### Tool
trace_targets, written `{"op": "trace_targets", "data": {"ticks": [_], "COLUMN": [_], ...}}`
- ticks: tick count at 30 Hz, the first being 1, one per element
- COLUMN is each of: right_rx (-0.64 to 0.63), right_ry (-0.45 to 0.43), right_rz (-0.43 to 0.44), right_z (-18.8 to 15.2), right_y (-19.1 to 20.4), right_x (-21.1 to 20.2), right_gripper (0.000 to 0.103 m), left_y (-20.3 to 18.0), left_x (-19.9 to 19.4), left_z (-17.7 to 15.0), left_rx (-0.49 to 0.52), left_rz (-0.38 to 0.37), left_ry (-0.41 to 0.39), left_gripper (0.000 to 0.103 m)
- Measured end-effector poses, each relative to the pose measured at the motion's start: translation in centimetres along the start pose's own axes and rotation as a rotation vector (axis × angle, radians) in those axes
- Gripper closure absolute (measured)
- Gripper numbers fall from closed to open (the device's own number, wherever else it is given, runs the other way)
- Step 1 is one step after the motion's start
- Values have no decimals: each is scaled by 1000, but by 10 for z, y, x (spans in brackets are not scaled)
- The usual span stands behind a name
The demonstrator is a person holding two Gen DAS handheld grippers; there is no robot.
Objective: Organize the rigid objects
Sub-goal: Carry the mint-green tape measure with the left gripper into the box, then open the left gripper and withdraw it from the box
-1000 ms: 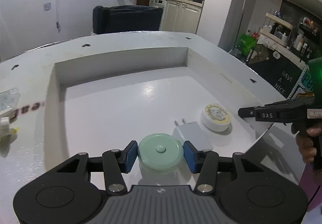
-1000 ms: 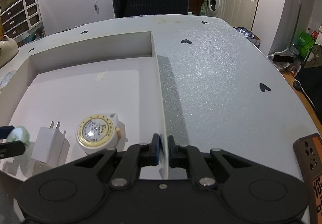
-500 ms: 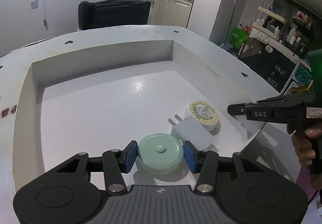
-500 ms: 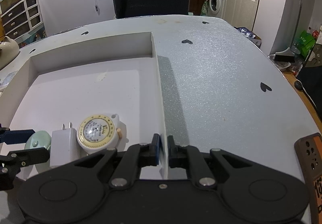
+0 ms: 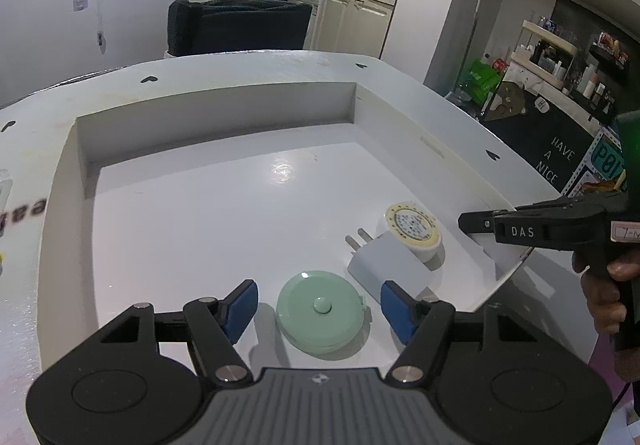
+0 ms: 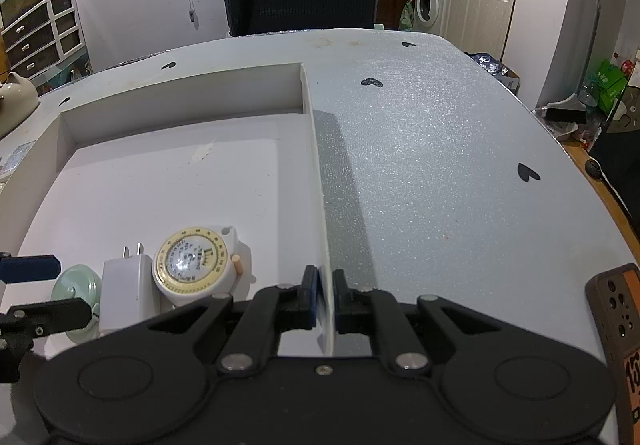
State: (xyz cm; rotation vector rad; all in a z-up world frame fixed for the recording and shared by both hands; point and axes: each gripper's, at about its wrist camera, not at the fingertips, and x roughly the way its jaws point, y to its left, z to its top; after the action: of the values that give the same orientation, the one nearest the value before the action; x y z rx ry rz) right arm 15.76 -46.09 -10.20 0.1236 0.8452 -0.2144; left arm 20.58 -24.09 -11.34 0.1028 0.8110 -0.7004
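A round mint-green case (image 5: 321, 311) lies on the floor of the white box (image 5: 216, 109), next to a white plug adapter (image 5: 390, 263) and a round yellow-faced tape measure (image 5: 414, 229). My left gripper (image 5: 319, 305) is open, its blue pads either side of the green case without touching it. My right gripper (image 6: 325, 295) is shut on the box's right wall (image 6: 318, 173) at its near end. In the right wrist view the green case (image 6: 76, 285), adapter (image 6: 126, 293) and tape measure (image 6: 192, 263) sit at the box's near left.
The box rests on a grey speckled table (image 6: 440, 165) with black heart marks. A dark chair (image 6: 300, 5) stands behind the table. An orange-and-brown device (image 6: 616, 325) lies at the table's near right edge. A packet (image 5: 4, 205) lies left of the box.
My left gripper has opened and let go of the green case, which now lies on the box floor beside the adapter. My right gripper has kept its hold on the wall.
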Motion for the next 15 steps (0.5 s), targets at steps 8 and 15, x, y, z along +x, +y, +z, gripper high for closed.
{"op": "trace_targets", "data": {"ticks": [8,15], "right_rx": [0,-1], "right_ry": [0,0], "right_rz": [-1,-2], "right_z": [0,0], "right_y": [0,1], "right_x": [0,0], "right_gripper": [95,95], "left_y": [0,2], "left_x": [-18,-49], "left_z": [0,1], "left_rx": [0,-1], "left_rz": [11,11], "left_ry": [-35,-101], "left_gripper": [17,2]}}
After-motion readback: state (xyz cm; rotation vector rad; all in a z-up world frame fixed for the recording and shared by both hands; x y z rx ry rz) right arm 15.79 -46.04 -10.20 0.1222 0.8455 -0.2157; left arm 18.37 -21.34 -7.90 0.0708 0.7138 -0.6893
